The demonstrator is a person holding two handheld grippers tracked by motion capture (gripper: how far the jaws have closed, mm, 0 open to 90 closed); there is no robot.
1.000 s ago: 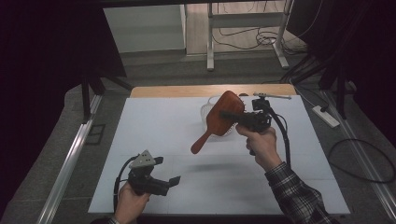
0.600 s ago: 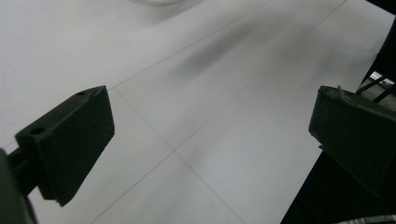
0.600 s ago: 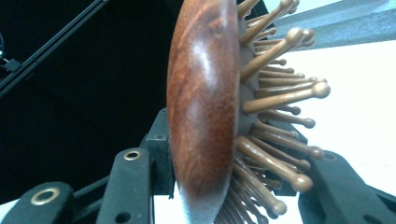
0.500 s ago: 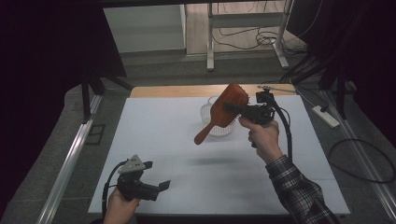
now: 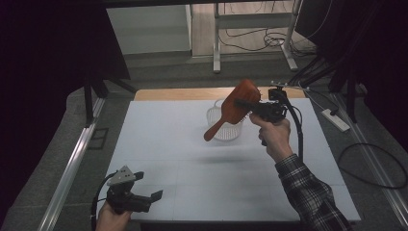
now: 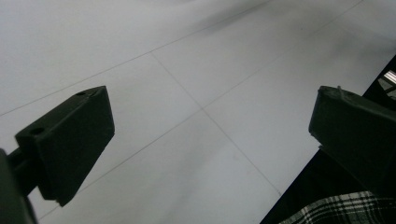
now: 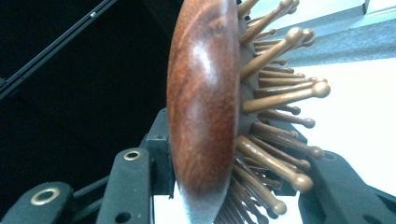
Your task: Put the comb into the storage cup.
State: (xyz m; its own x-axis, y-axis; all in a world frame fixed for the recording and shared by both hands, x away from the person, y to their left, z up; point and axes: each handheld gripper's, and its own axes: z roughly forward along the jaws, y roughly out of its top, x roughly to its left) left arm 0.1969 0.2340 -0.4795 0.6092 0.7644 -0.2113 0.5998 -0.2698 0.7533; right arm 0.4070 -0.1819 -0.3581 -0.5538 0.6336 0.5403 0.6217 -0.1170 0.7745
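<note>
"What was the thing up in the air?"

"A brown wooden hairbrush (image 5: 235,109). It had a wide, flat, shiny head and lots of little wooden pegs with round tips (image 7: 280,100)."

"How was it sitting?"

"It was tilted. The head was up high and the handle pointed down to the left. It hung over the white table, just above a see-through basket (image 5: 223,126)."

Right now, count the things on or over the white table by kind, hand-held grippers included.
Brown wooden paddle hairbrush: 1
Clear ribbed plastic cup: 1
Black two-jaw grippers, left gripper and right gripper: 2
Total: 4
</note>
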